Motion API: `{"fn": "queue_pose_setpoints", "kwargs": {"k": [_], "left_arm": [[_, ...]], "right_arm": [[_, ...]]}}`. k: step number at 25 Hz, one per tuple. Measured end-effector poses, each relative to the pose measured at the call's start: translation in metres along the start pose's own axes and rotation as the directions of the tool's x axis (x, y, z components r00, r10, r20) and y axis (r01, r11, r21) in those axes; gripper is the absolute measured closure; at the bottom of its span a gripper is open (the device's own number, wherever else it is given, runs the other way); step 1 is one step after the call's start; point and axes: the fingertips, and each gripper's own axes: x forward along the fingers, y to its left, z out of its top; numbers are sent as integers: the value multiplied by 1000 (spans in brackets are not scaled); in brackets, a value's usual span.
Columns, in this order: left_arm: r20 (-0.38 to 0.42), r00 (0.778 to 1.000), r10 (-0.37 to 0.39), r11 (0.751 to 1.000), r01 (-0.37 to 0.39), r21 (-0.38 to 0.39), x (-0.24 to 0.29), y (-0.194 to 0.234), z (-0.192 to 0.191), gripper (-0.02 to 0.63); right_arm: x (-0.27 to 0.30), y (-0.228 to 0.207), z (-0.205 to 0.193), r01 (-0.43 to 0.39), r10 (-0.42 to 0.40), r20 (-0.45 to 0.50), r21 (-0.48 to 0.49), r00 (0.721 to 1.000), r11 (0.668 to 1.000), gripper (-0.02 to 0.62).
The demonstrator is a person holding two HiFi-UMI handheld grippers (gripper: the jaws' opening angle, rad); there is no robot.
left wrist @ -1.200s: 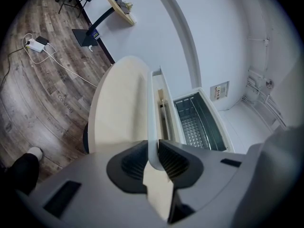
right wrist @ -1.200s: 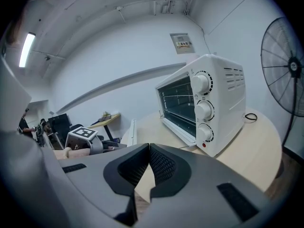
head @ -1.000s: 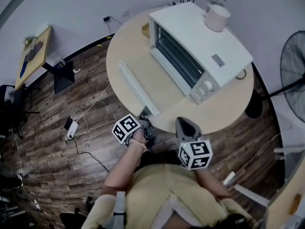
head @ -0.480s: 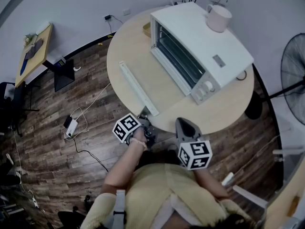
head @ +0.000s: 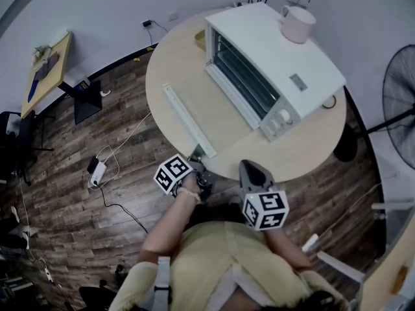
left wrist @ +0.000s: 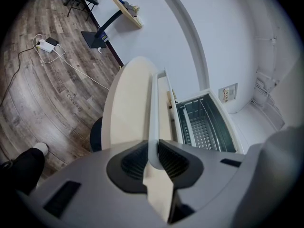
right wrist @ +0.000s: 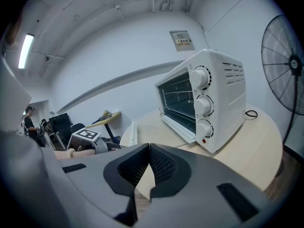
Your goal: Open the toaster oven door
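The white toaster oven (head: 272, 57) stands on the round table (head: 305, 148) with its door swung down flat and its cavity (left wrist: 204, 127) showing wire racks. The door's long white handle bar (head: 185, 116) runs toward me over the tabletop. My left gripper (head: 198, 157) is shut on the near end of that bar (left wrist: 153, 113), which passes straight between its ribbed pads. My right gripper (head: 249, 170) hovers at the table's near edge, shut with nothing in it, pointing at the oven's knob side (right wrist: 209, 103).
A pink mug (head: 297, 23) sits on the oven's top. A standing fan (head: 397, 89) is to the right of the table. Cables and a power strip (head: 97, 172) lie on the wooden floor to the left. A small desk (head: 45, 73) stands at far left.
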Motion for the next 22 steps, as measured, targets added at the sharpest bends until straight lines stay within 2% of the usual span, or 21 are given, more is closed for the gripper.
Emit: {"fn": "queue_pose_setpoints", "kwargs": {"k": [13, 18, 20, 22], "left_arm": [[-16, 999, 37, 999, -36, 27, -16, 13, -1, 546], [40, 999, 35, 982, -42, 183, -34, 3, 12, 546], [66, 997, 34, 962, -50, 268, -40, -5, 19, 546], [94, 995, 28, 929, -61, 366, -47, -15, 26, 548]], "right_arm": [[8, 8, -2, -27, 27, -8, -19, 1000, 999, 592], [9, 9, -3, -26, 26, -13, -6, 1000, 1000, 592], [10, 8, -1, -21, 21, -13, -5, 1000, 1000, 592], [11, 7, 0, -19, 19, -11, -2, 1000, 1000, 592]]}}
